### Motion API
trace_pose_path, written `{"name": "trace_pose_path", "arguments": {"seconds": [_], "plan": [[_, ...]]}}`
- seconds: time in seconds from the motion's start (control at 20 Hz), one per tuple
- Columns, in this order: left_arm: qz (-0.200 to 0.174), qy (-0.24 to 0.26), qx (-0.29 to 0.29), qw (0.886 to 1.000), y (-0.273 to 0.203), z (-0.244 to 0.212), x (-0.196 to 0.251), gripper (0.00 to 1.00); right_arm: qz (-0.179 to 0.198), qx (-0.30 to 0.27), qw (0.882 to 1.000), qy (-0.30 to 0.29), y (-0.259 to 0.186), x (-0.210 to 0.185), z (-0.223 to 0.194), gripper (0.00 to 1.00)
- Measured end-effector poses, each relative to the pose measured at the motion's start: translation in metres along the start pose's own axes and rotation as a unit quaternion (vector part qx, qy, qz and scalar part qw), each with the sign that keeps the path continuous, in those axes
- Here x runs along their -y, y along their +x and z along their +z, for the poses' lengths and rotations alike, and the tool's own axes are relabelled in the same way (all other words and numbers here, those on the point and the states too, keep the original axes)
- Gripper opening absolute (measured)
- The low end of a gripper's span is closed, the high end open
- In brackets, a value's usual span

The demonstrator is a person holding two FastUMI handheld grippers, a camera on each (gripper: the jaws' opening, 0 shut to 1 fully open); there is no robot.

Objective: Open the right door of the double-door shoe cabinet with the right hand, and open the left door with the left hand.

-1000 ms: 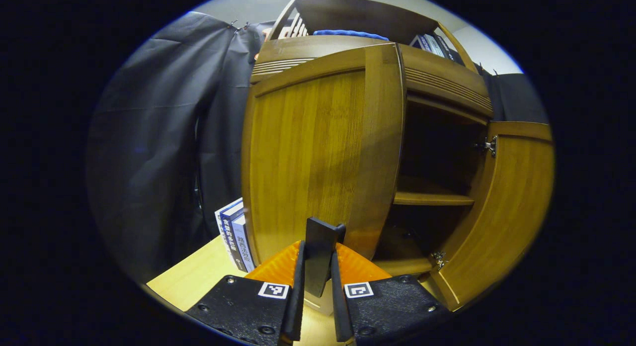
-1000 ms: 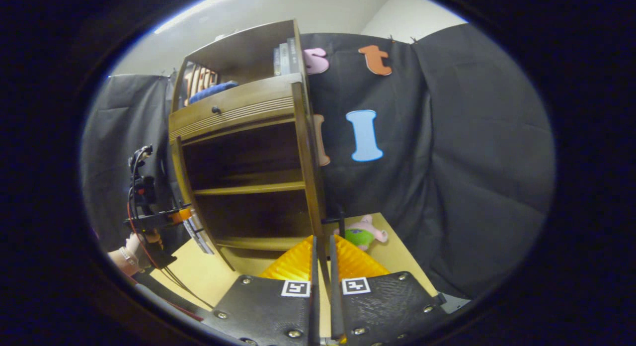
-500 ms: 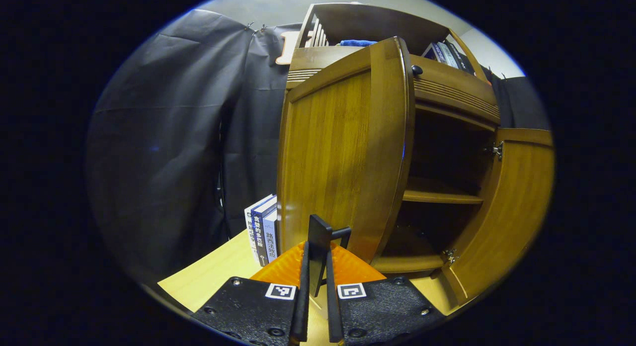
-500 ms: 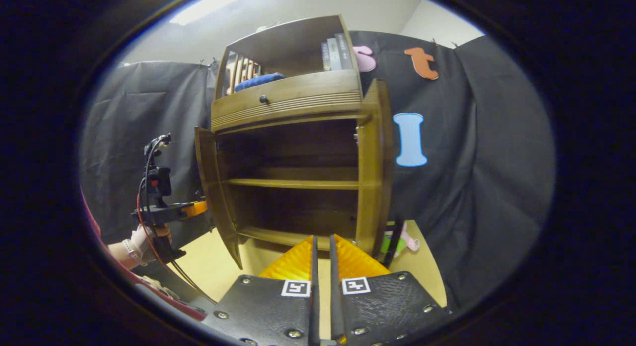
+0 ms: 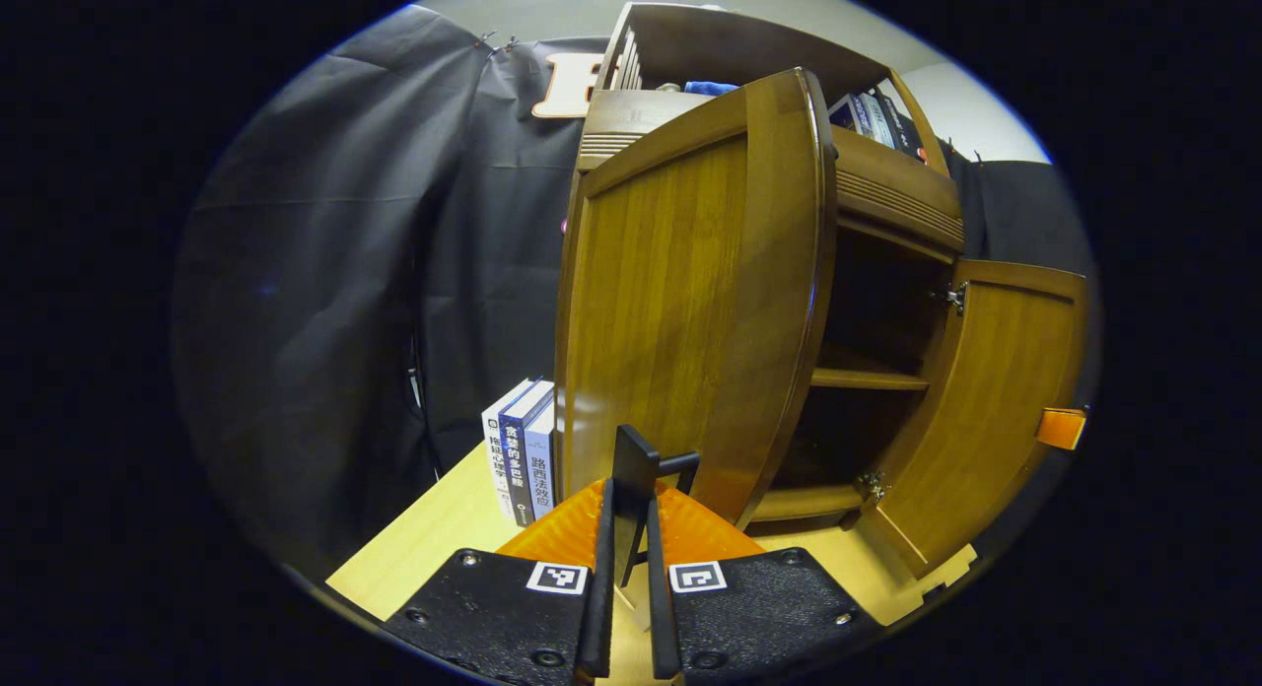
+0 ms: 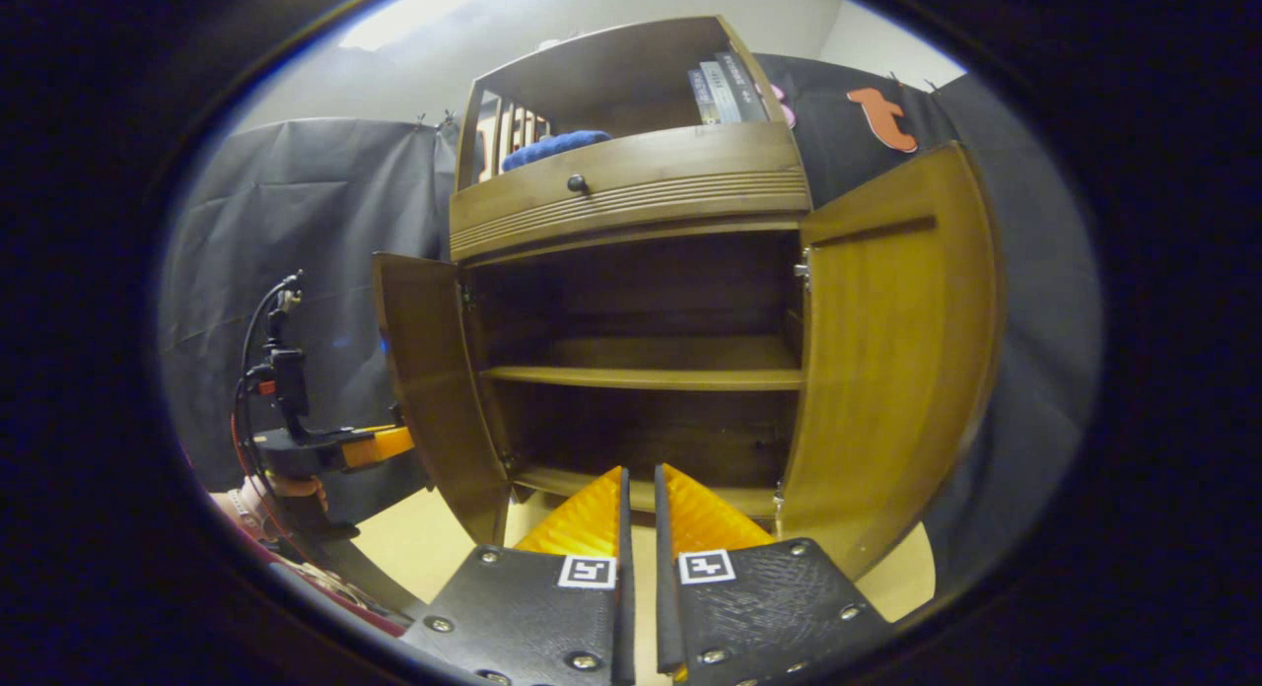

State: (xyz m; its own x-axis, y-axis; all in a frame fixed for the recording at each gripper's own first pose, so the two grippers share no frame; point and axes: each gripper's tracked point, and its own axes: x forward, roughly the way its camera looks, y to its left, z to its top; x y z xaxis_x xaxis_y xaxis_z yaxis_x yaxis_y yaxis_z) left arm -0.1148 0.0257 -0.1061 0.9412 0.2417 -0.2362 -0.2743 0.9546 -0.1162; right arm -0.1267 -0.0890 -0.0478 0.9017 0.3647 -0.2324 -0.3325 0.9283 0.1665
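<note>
Both doors hang wide: left gripper [image 5: 631, 528] jaws pinch left door [image 5: 690, 302] handle [image 5: 636, 489], right gripper [image 6: 639, 528] jaws nearly closed, empty, right door [image 6: 892, 361] free; overswinging risks hitting books [image 5: 523, 449] or straining hinges.

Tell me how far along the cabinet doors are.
Right door looks done: it stands wide open, and the right claw is shut on nothing. In hand: the left claw grips the left door's handle. Left: little, perhaps swinging the left door wider.
</note>
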Motion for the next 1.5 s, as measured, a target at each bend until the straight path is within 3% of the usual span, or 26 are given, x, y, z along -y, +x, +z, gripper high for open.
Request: {"name": "trace_pose_path", "arguments": {"seconds": [0.15, 0.35, 0.55, 0.75, 0.95, 1.05, 1.1, 1.15, 1.2, 1.4, 1.45, 1.5], "plan": [[-0.005, -0.004, -0.008, 1.0, -0.004, 0.001, -0.018, 0.14, 0.008, -0.006, 1.0, 0.001, 0.014, -0.02, -0.002, 0.09], [-0.035, 0.021, -0.012, 0.999, -0.006, 0.001, -0.027, 0.17, 0.016, -0.011, 1.0, 0.006, 0.03, -0.044, -0.007, 0.09], [-0.042, 0.017, -0.013, 0.999, -0.007, 0.004, -0.046, 0.19, 0.021, -0.012, 1.0, 0.002, 0.04, -0.062, -0.005, 0.09], [-0.047, 0.024, -0.016, 0.998, -0.009, 0.004, -0.066, 0.12, 0.022, -0.016, 1.0, 0.003, 0.047, -0.071, -0.008, 0.09], [-0.054, 0.034, -0.018, 0.998, -0.013, 0.006, -0.08, 0.15, 0.03, -0.015, 0.999, 0.01, 0.055, -0.082, -0.007, 0.09], [-0.053, 0.03, -0.019, 0.998, -0.017, 0.006, -0.086, 0.11, 0.033, -0.015, 0.999, 0.007, 0.058, -0.085, -0.008, 0.09], [-0.05, 0.029, -0.02, 0.998, -0.019, 0.007, -0.089, 0.19, 0.034, -0.016, 0.999, 0.007, 0.059, -0.086, -0.009, 0.09], [-0.046, 0.028, -0.019, 0.998, -0.02, 0.008, -0.092, 0.09, 0.037, -0.017, 0.999, 0.008, 0.061, -0.088, -0.009, 0.09], [-0.041, 0.028, -0.019, 0.999, -0.021, 0.008, -0.095, 0.05, 0.039, -0.017, 0.999, 0.008, 0.061, -0.089, -0.01, 0.09], [-0.023, 0.025, -0.017, 0.999, -0.031, 0.01, -0.104, 0.03, 0.044, -0.018, 0.999, -0.001, 0.062, -0.088, -0.008, 0.09], [-0.016, 0.025, -0.017, 0.999, -0.033, 0.009, -0.106, 0.11, 0.044, -0.018, 0.999, -0.003, 0.063, -0.087, -0.008, 0.09], [-0.01, 0.025, -0.016, 0.999, -0.036, 0.01, -0.108, 0.02, 0.044, -0.017, 0.999, -0.005, 0.062, -0.086, -0.008, 0.09]]}}
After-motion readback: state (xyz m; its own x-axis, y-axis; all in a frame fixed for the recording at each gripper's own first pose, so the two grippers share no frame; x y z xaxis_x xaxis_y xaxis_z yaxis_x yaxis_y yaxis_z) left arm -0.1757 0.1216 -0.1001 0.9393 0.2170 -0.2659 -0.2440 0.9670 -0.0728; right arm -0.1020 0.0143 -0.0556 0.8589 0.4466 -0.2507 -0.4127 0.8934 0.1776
